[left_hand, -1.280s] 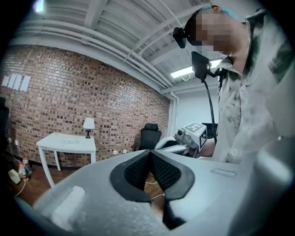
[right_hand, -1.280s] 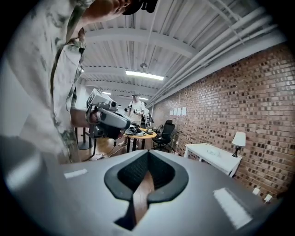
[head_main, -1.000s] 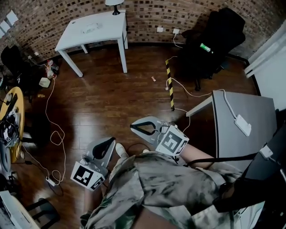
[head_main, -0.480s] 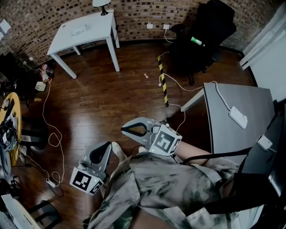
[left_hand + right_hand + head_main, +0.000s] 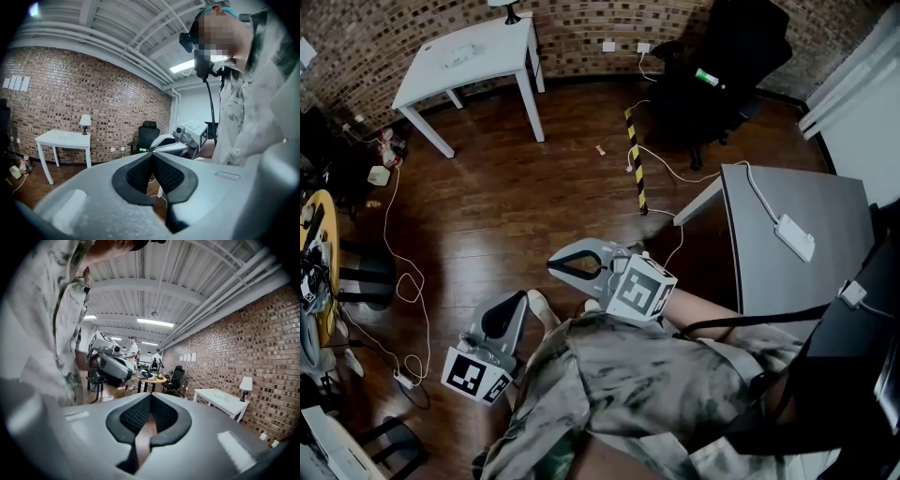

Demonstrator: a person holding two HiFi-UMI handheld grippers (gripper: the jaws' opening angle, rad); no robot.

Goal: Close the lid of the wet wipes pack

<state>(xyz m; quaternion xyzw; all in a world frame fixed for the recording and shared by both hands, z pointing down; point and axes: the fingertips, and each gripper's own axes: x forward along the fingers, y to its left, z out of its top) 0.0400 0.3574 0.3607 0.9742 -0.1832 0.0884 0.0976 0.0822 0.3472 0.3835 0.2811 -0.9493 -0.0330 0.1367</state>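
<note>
We cannot pick out the wet wipes pack with any certainty. The only candidate is a small pale object (image 5: 461,56) on the white table (image 5: 502,39) by the brick wall, well apart from both grippers. It is too small for us to tell a lid or its state. The lamp (image 5: 508,7) at that table's far edge is cut off by the top of the head view, and a round yellow table (image 5: 321,225) is cut off at the left. The patterned shirt (image 5: 647,384) hides the hands that hold the tools.

We count two grippers, both clenched on nothing. The left gripper (image 5: 518,296) sits low beside the shirt, and the right gripper (image 5: 551,266) is just above it. In each gripper's own view the jaw tips meet, with only floor showing through the gap behind them. We also count one black office chair (image 5: 727,66), one grey desk (image 5: 792,291) carrying one white block (image 5: 794,236) on a cable, and one yellow-and-black striped strip (image 5: 633,159) on the wooden floor (image 5: 516,197).
</note>
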